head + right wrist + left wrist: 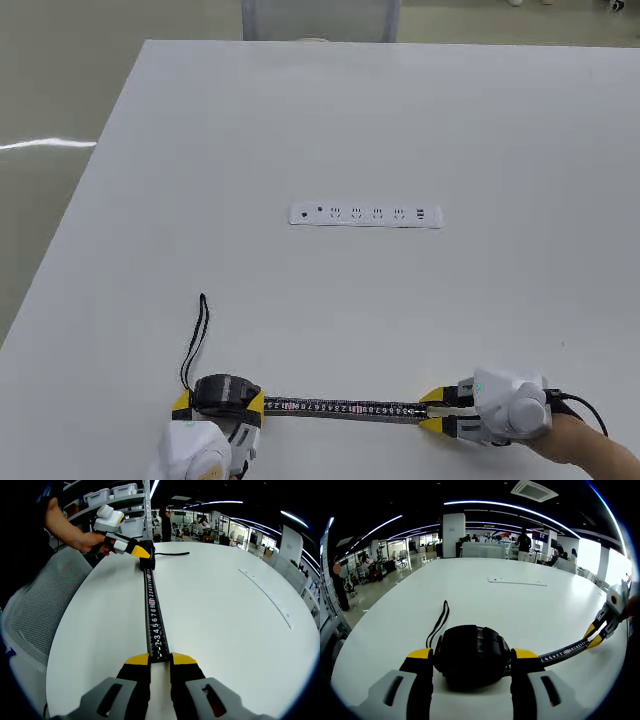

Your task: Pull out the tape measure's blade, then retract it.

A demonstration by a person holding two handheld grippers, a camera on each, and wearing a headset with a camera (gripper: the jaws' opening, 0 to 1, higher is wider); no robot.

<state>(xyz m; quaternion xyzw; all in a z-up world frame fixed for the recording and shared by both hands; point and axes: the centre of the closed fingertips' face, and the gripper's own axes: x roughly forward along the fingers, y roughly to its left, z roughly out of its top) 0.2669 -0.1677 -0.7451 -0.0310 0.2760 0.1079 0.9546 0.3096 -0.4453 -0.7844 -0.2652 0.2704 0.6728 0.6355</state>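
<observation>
On one white desk (400, 120), mid-way back: one strip (365, 215), well apart from both tools. At near edge, clamped in left tool (219, 402): one tape measure (226, 391). Stretched flat rightwards: one blade (340, 408), tip pinched in right tool (433, 410). Behind the tape measure: one black strap (196, 335).

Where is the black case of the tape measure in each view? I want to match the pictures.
Head view: black case at bottom left.
Left gripper view: lower centre, large.
Right gripper view: upper centre-left, at the far end of the blade.
Shared landmark: the white power strip.
</observation>
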